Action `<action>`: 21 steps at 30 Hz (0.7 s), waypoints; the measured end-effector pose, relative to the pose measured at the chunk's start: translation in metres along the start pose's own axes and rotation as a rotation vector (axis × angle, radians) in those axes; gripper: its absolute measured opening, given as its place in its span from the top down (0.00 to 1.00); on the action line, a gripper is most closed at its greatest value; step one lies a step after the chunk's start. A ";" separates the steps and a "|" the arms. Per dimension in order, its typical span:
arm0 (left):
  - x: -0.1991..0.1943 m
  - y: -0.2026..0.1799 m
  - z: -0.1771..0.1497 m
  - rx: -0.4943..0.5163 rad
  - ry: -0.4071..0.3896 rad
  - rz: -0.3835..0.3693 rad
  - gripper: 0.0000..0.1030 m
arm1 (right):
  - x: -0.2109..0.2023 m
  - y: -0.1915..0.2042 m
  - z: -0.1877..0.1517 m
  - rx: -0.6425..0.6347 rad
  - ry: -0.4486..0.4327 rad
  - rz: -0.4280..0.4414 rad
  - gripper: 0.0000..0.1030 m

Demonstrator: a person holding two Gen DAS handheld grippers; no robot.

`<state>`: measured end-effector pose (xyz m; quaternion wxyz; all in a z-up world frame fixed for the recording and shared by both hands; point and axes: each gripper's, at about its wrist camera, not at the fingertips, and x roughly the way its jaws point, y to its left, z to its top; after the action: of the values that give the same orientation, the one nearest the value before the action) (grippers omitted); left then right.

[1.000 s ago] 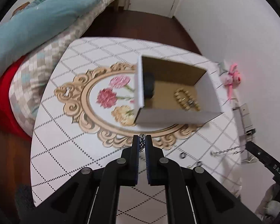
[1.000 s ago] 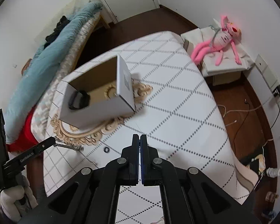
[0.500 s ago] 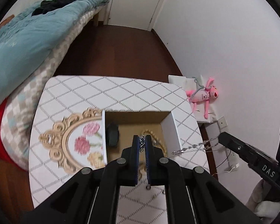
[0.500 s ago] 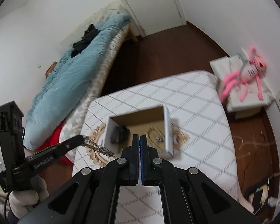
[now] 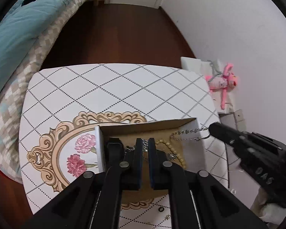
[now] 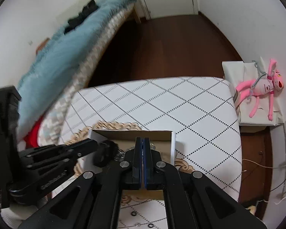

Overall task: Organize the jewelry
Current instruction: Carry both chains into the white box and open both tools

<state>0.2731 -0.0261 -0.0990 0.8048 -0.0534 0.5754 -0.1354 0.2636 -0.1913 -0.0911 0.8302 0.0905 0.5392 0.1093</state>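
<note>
My left claw (image 5: 145, 143) is clenched on a silver link chain (image 5: 145, 148), though its jaws have just eased apart by a hair; the chain sits between the two pads and hangs over the inside of the open cardboard box (image 5: 146, 126), straight beneath the tips. My right claw (image 6: 143, 140) is clamped tight on the end of a thinner twisted chain (image 5: 188, 133). From my left claw that chain runs out to the right, strung from the right claw's tip across the box's right-hand corner.

Inside the box, just left of my left claw's tips, lies a black band (image 5: 114, 145). Just right of them lies a pale bead bracelet (image 5: 174, 150) with a small metal piece beside it.

The box sits on the table (image 5: 104, 87), white with a dotted diamond pattern and a gold-framed flower print that shows to the left of my left claw. A few small dark rings (image 5: 160, 209) lie on the table under the claw's body, nearer me than the box.

Beyond the table's right edge a pink plush toy (image 5: 224, 82) lies on a white surface, and off to the far left is a bed (image 5: 19, 28) with a teal blanket.
</note>
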 end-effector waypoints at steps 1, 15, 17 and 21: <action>0.002 0.001 0.001 -0.008 0.009 0.035 0.92 | 0.007 -0.001 0.002 -0.004 0.018 -0.002 0.99; 0.001 0.027 -0.021 -0.060 -0.057 0.274 0.11 | 0.030 -0.019 -0.016 -0.004 0.105 -0.161 0.28; 0.003 0.028 -0.028 -0.050 -0.061 0.295 0.02 | 0.029 -0.020 -0.023 -0.014 0.106 -0.197 0.08; 0.007 0.028 -0.042 -0.035 -0.056 0.313 0.02 | 0.031 -0.016 -0.041 -0.059 0.105 -0.282 0.05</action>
<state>0.2397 0.0014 -0.1259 0.8307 0.0192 0.5564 0.0031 0.2398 -0.1966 -0.1390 0.8102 -0.0163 0.5857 0.0117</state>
